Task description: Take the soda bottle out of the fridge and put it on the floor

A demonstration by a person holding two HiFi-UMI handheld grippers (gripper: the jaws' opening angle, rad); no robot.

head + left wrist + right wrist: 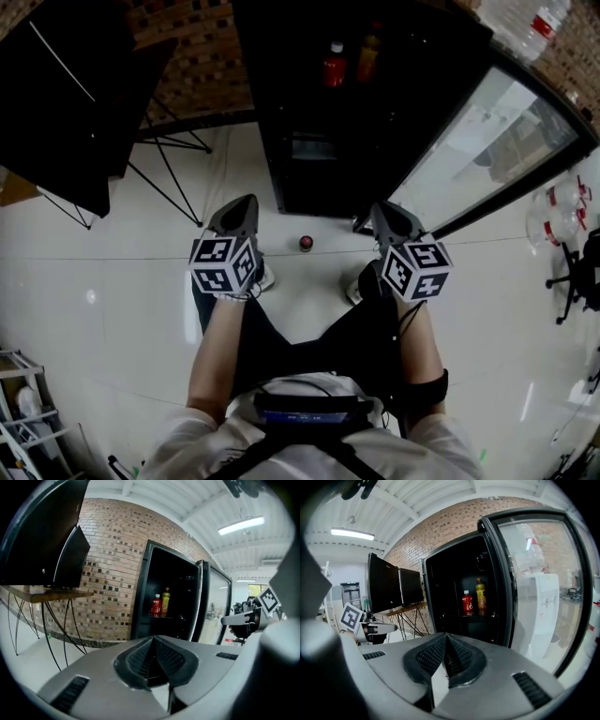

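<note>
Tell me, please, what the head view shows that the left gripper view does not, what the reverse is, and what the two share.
Only the head view shows the small red round thing on the floor in front of the fridge, and the person's shoes. Only the left gripper view shows the lit ceiling lamp and how the left gripper stands: jaws shut, nothing between them. Both show the open fridge with a red bottle and a yellow bottle side by side on a shelf, and the brick wall.
</note>
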